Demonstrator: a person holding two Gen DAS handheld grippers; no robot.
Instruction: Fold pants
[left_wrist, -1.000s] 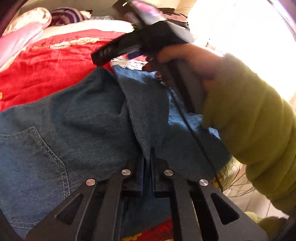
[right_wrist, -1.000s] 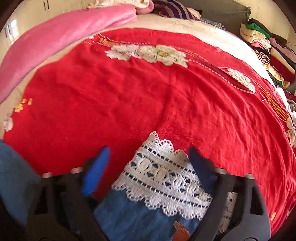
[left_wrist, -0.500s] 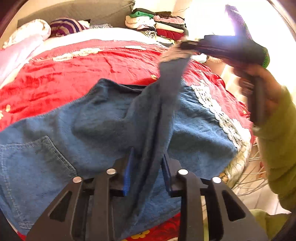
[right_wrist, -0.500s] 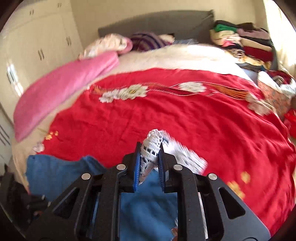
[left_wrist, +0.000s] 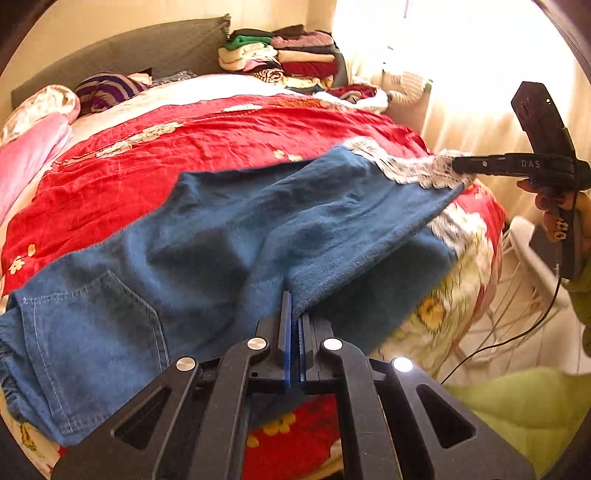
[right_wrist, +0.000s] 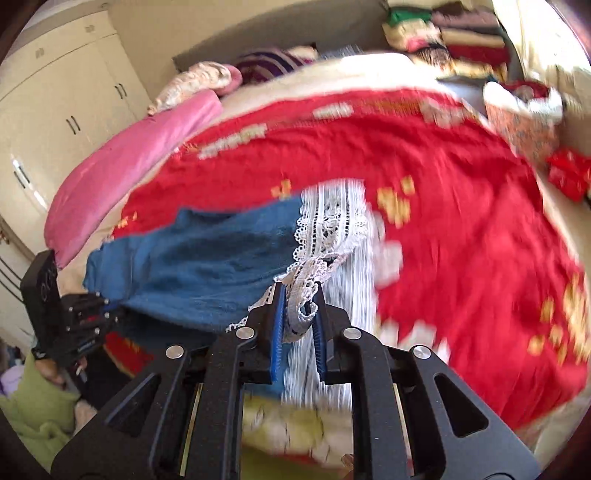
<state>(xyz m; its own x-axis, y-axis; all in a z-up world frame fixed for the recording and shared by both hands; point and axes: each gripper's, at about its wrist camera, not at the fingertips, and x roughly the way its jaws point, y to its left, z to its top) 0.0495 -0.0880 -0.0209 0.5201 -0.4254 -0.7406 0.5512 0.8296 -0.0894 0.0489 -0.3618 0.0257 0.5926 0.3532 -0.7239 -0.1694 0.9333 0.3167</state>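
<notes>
the left gripper (left_wrist: 294, 314) pinches the blue denim pants (left_wrist: 221, 240) on the red bedspread (left_wrist: 184, 147); the right gripper (left_wrist: 458, 165) holds their lace hem (left_wrist: 410, 168) above the bedspread.

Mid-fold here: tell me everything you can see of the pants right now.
The pants are blue denim with a stitched back pocket near the waist end and white lace trim at the leg hems. They lie across the red bedspread, one leg raised and stretched over the other. The left gripper is shut on that leg's denim edge, and the right gripper is shut on the bunched lace hem. The fabric looks soft and slightly wrinkled; the lower hem reaches the bed's edge.
</notes>
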